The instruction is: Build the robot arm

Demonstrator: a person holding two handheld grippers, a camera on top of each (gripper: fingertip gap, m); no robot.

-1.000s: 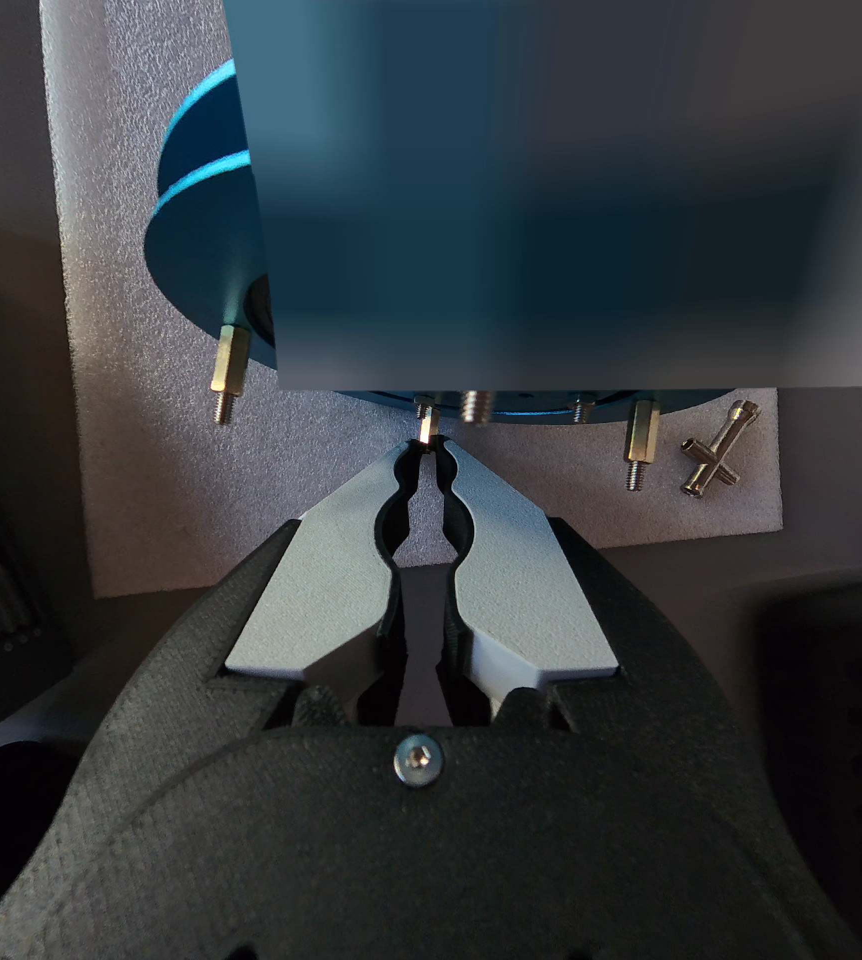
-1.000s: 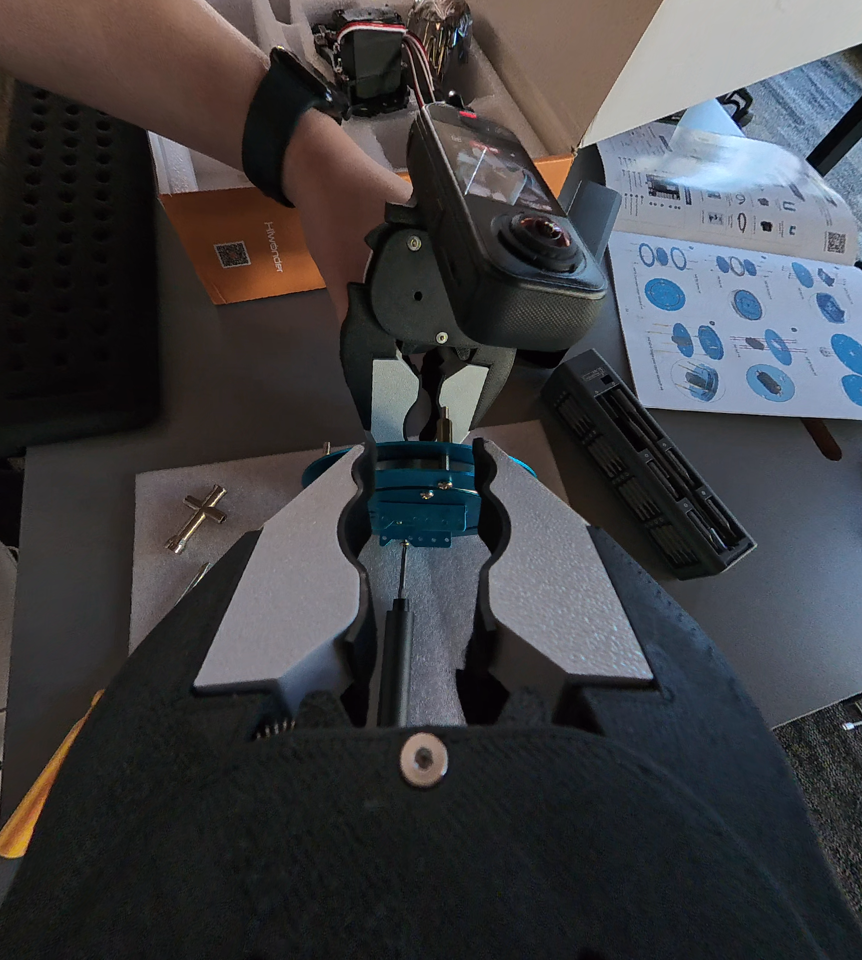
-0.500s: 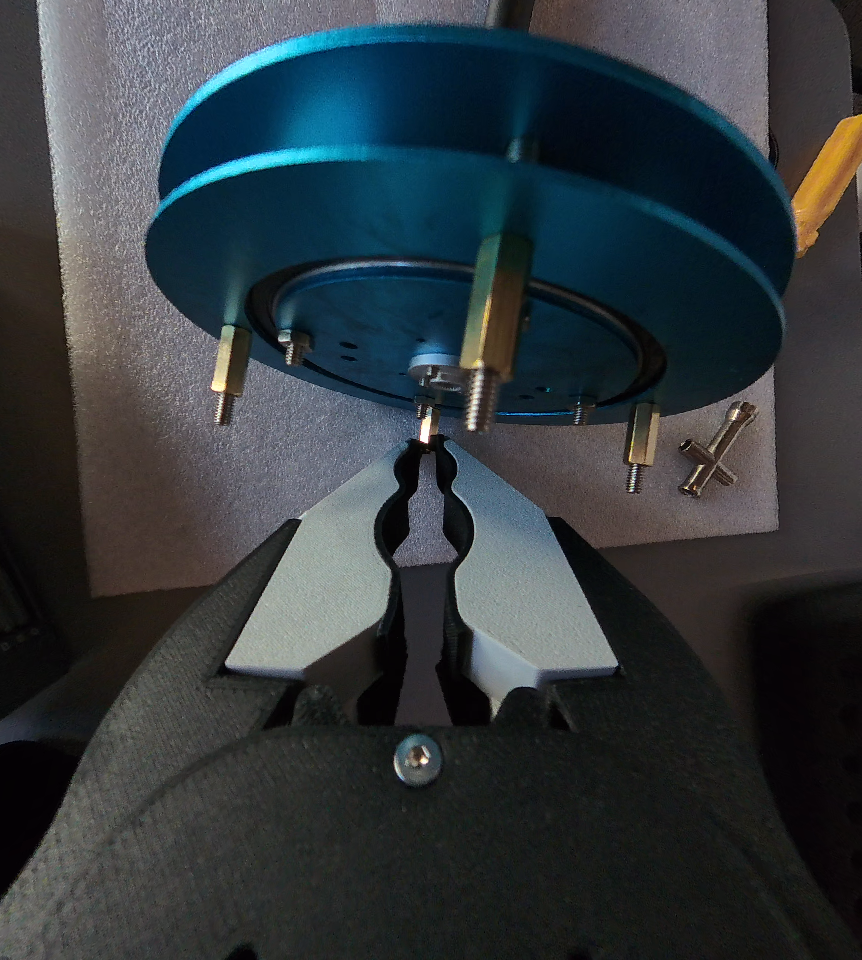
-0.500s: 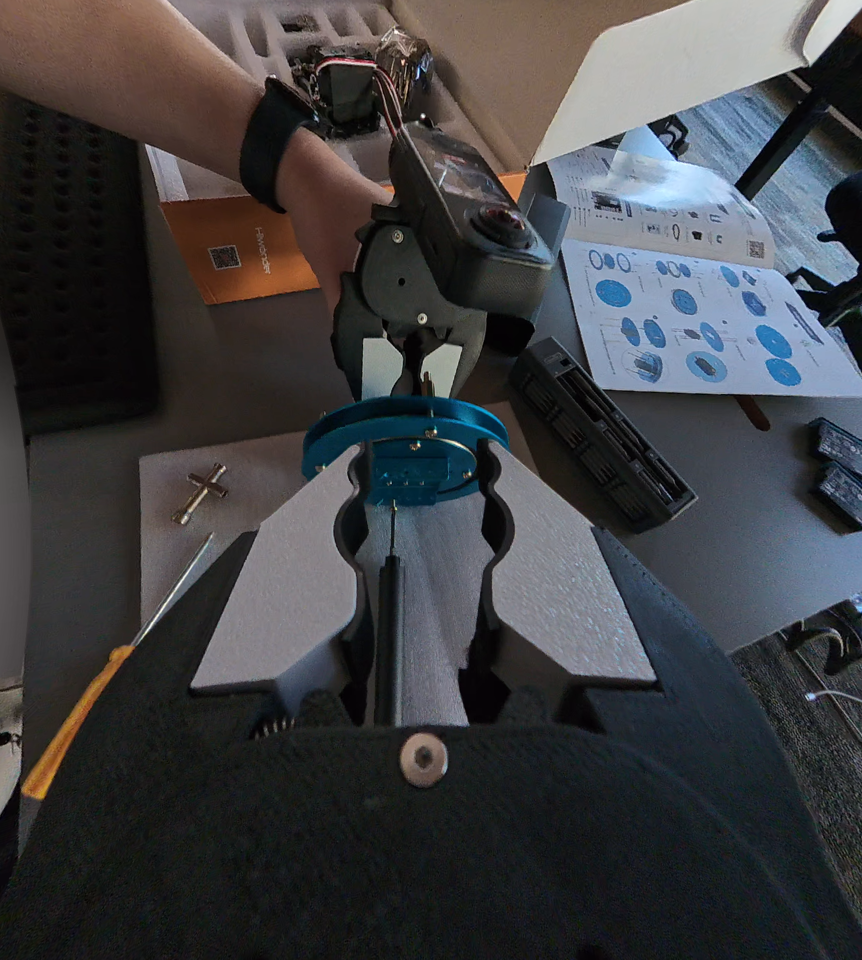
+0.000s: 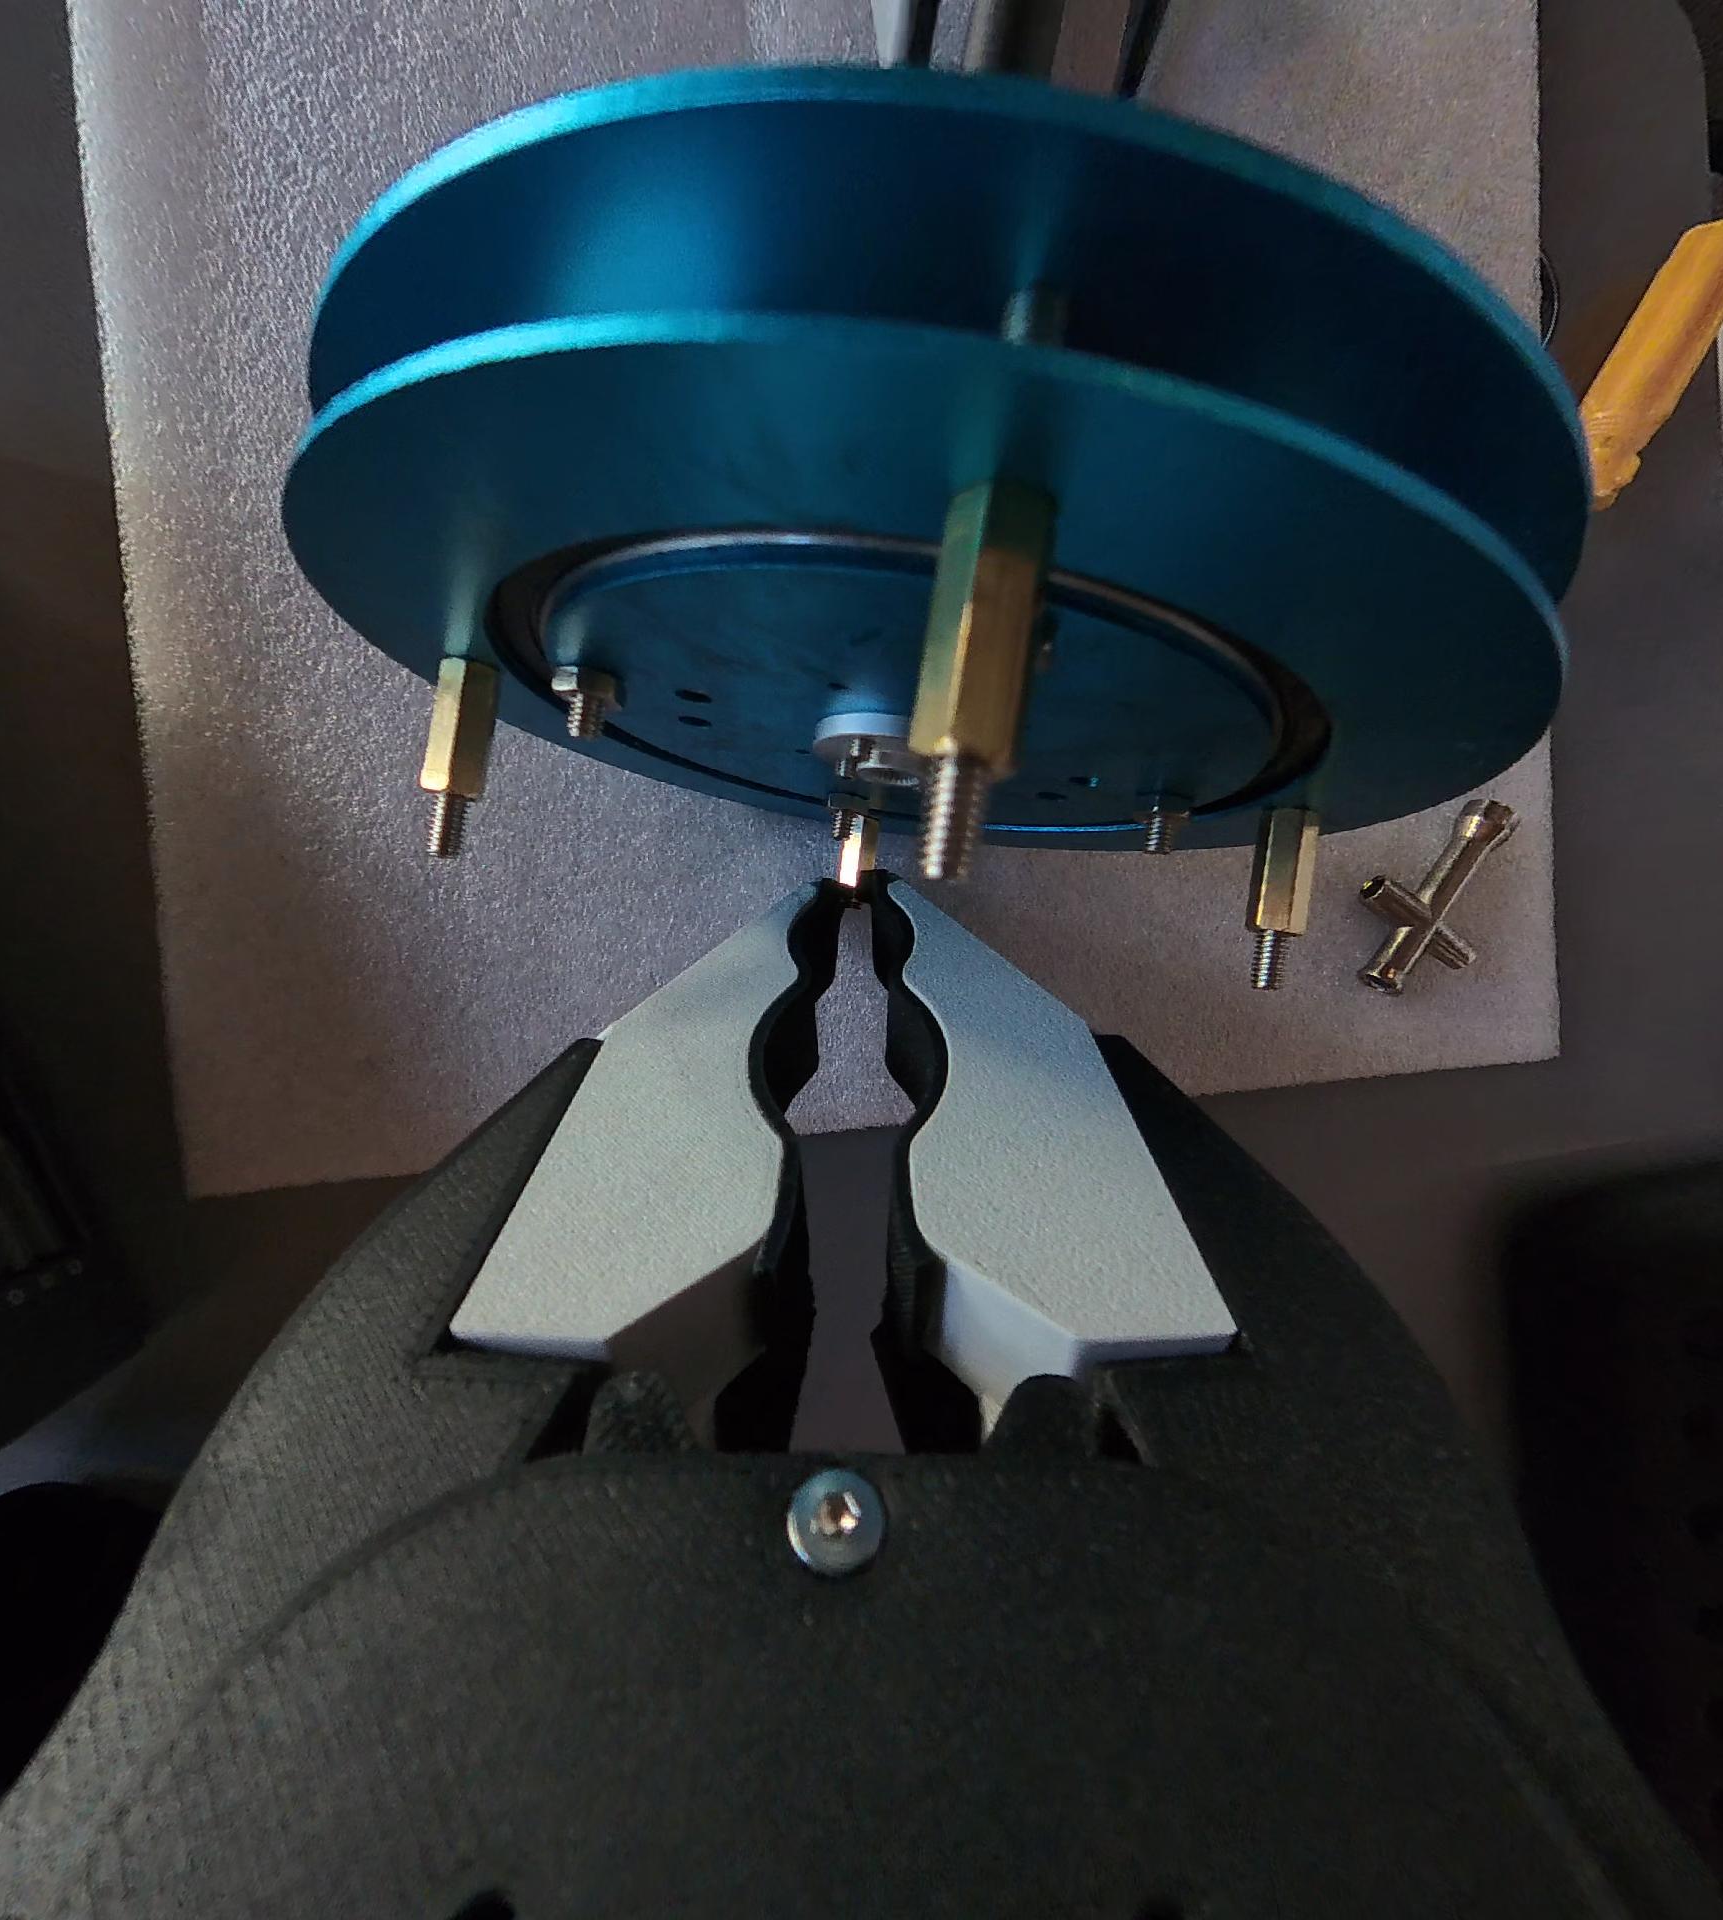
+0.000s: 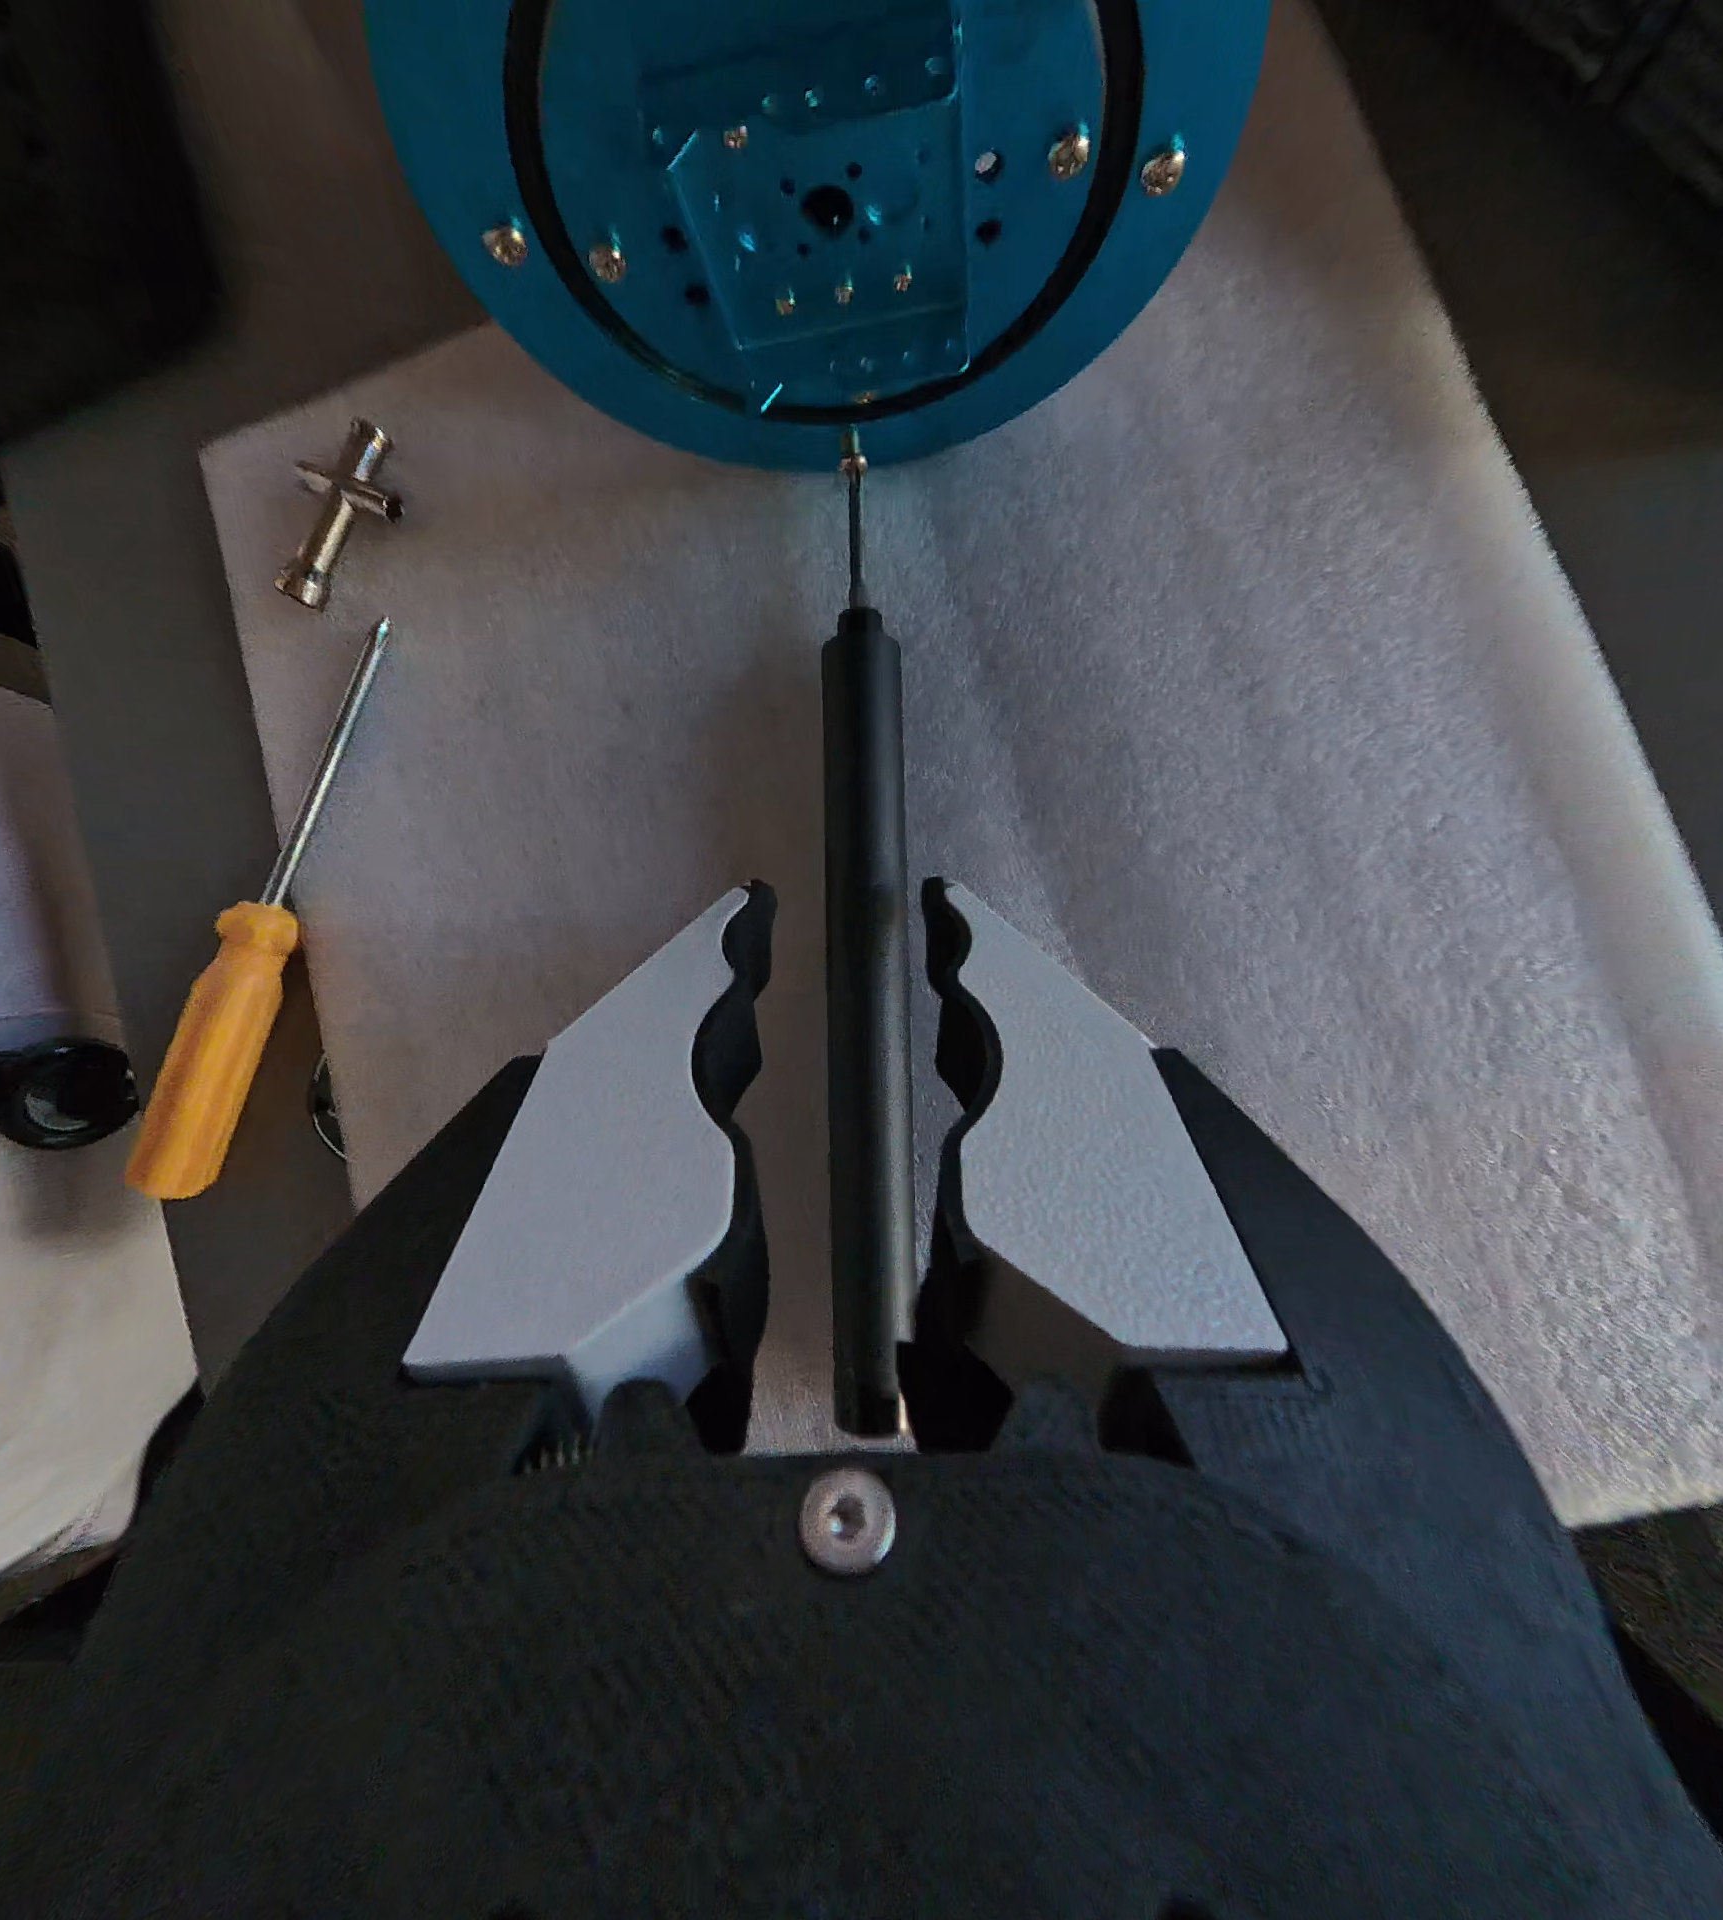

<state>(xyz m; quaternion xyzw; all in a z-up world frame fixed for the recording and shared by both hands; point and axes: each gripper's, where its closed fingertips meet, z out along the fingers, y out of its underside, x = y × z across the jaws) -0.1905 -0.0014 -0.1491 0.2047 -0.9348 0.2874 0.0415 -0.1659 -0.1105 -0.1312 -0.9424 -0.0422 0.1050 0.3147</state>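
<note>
Above a white foam sheet (image 5: 628, 997), the left gripper (image 5: 852, 896) pinches a small brass standoff (image 5: 851, 852) at its very tips, jaws nearly pressed together; that standoff hangs from the underside of a blue double disc (image 5: 940, 416) at 12 o'clock of the tips. More brass standoffs stick out of the disc at 10, 12 and 2 o'clock, and a metal cross wrench (image 5: 1423, 902) lies on the foam at 3 o'clock. From the right wrist view, the right gripper (image 6: 849, 896) has its jaws partly spread around a black screwdriver (image 6: 867, 1018), which is seated deep between them near the base; whether the pads touch it I cannot tell. Its thin bit meets a screw at the disc's (image 6: 462, 270) near rim, at 12 o'clock. An orange screwdriver (image 6: 213, 1049) lies at 9 o'clock, the cross wrench (image 6: 337, 514) at 10 o'clock.
</note>
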